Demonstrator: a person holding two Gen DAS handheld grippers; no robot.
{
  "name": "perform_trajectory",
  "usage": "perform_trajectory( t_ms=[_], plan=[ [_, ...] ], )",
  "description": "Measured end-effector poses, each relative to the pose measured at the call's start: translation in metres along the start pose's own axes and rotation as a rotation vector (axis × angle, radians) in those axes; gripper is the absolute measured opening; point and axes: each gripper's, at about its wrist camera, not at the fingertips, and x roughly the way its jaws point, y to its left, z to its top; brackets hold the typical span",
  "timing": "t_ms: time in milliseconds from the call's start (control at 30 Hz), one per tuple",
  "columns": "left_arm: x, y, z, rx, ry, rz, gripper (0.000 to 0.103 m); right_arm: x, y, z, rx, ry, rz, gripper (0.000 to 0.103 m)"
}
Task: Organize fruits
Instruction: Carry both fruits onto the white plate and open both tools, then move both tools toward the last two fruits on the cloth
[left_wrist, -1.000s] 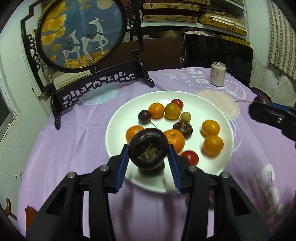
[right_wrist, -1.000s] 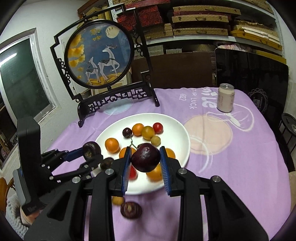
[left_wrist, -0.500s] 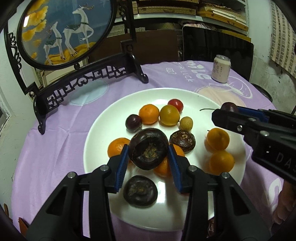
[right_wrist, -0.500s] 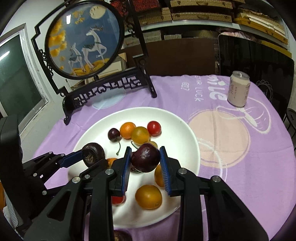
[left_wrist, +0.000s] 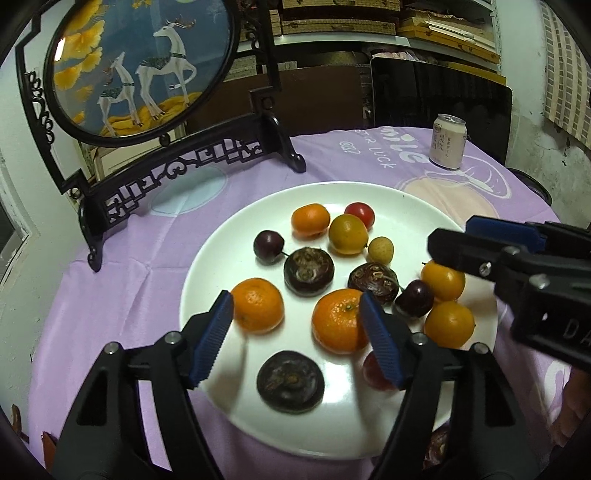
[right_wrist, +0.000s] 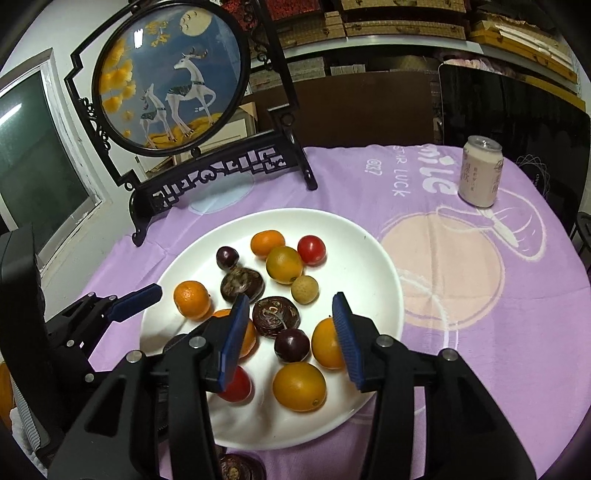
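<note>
purple cloth (left_wrist: 129, 295) covers the table, with a round deer screen (left_wrist: 147, 62) and a pale drink can (left_wrist: 448, 141) at the back. on it sits a white plate (left_wrist: 413, 218) holding mandarins, kumquats, cherry tomatoes, cherries and dark water chestnuts. left gripper (left_wrist: 299, 336) hangs over the plate's near part, its jaws spreading apart and gripping nothing; a water chestnut (left_wrist: 308, 271) lies on the plate just beyond its blue pads, a mandarin (left_wrist: 338, 319) partly between them. right gripper (right_wrist: 288, 339) is likewise opening with nothing held; a dark cherry (right_wrist: 291, 345) lies on the plate between its pads, untouched, beside a kumquat (right_wrist: 325, 343).
</note>
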Motion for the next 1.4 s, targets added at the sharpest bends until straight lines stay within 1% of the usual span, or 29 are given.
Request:
perform_trajectory(
  t_ms=[167,267,333,633,800,1033,1400],
  plan=[
    [-0.018,0.008,-0.006,-0.022,-0.016,0.01,0.076,-0.018,0.006,-0.005,-0.008,-0.018,-0.003,0.049],
    [-0.029,0.012,-0.009,-0.04,-0.032,0.011,0.077,-0.031,0.011,-0.014,-0.024,-0.032,-0.016,0.053],
    [-0.037,0.014,-0.013,-0.044,-0.042,0.012,0.079,-0.038,0.014,-0.021,-0.028,-0.036,-0.016,0.053],
    [-0.062,0.016,-0.039,-0.045,-0.057,0.022,0.082,-0.05,0.03,-0.061,-0.042,0.0,-0.003,0.053],
    [-0.072,0.021,-0.052,-0.063,-0.058,0.021,0.084,-0.06,0.034,-0.078,-0.049,-0.003,0.005,0.056],
    [-0.081,0.02,-0.065,-0.065,-0.052,0.021,0.085,-0.066,0.031,-0.1,-0.032,0.015,-0.002,0.056],
    [-0.093,0.021,-0.084,-0.068,-0.049,0.032,0.088,-0.073,0.033,-0.119,-0.026,0.025,-0.01,0.056]
  ],
)
